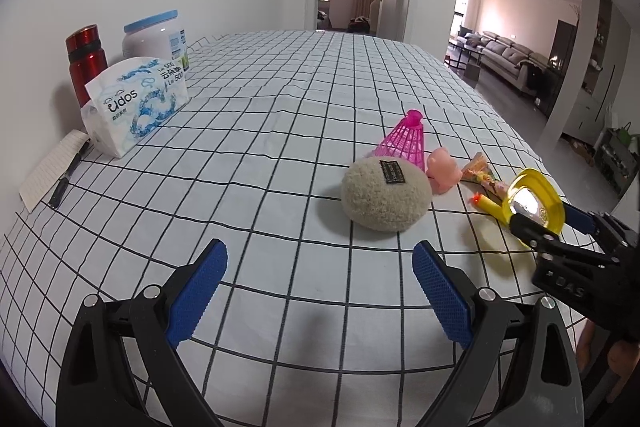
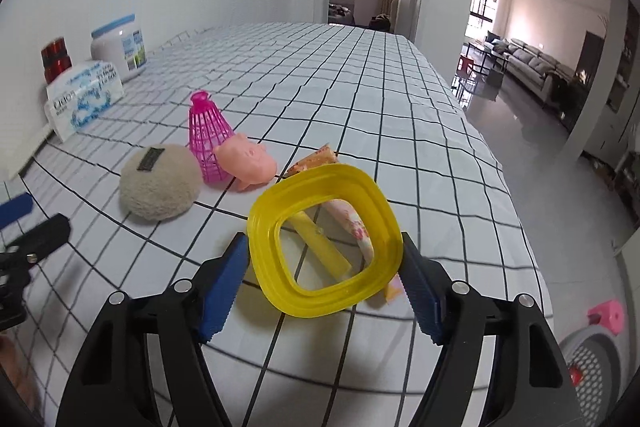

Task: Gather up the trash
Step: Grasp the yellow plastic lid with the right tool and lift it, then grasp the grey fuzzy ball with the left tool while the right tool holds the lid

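My right gripper [image 2: 323, 241] is shut on a yellow plastic ring-shaped lid [image 2: 324, 239], its blue pads against both sides. The lid [image 1: 536, 195] is tilted up off the checked tablecloth [image 1: 280, 131]. Seen through and under the ring lie a yellow foam dart [image 2: 320, 247] and a flowered wrapper [image 2: 356, 227], with an orange snack wrapper [image 2: 316, 159] behind. To the left are a pink pig toy [image 2: 248, 163], a pink shuttlecock [image 2: 208, 143] and a beige plush ball [image 1: 386, 197]. My left gripper [image 1: 320, 249] stands open and holds nothing, near the ball.
Against the wall at the left stand a tissue pack [image 1: 136, 103], a red bottle [image 1: 86, 61] and a white jar [image 1: 156, 39], with a notepad and pen [image 1: 60, 171] nearer. The table's right edge drops to the floor, where a grey perforated basket [image 2: 588, 379] sits.
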`<state>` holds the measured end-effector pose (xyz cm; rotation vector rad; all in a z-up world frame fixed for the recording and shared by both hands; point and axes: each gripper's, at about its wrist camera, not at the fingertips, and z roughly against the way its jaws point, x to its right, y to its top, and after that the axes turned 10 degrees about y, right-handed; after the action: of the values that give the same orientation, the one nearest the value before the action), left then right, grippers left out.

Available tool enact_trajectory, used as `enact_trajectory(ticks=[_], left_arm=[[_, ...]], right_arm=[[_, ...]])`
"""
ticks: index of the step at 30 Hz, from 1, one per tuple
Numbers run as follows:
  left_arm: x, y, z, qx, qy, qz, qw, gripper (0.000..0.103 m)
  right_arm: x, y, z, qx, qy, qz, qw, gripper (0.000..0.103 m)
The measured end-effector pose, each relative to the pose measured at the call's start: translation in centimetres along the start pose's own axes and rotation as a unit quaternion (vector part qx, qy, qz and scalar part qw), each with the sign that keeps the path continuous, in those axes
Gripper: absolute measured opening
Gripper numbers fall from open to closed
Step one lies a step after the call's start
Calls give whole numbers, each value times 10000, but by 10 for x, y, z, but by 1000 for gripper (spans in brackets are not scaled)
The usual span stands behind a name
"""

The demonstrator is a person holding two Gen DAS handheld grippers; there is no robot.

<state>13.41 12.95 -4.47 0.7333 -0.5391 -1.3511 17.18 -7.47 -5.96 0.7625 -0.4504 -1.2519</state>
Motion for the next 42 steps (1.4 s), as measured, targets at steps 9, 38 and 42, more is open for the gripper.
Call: enact_trajectory(ticks=[9,38,42], left_arm=[[8,2,0,-108,-69,-77,9999,92],[65,36,-58,-446,-178,-721,9962,92],[69,37,-70,-637,-256,-677,9953,89]], right_arm=[[2,-24,40,225,-22,-264,9994,71],[41,-69,102,390,74,-1209,9919,71],[41,-70,103,384,81,-1194,9921,71]])
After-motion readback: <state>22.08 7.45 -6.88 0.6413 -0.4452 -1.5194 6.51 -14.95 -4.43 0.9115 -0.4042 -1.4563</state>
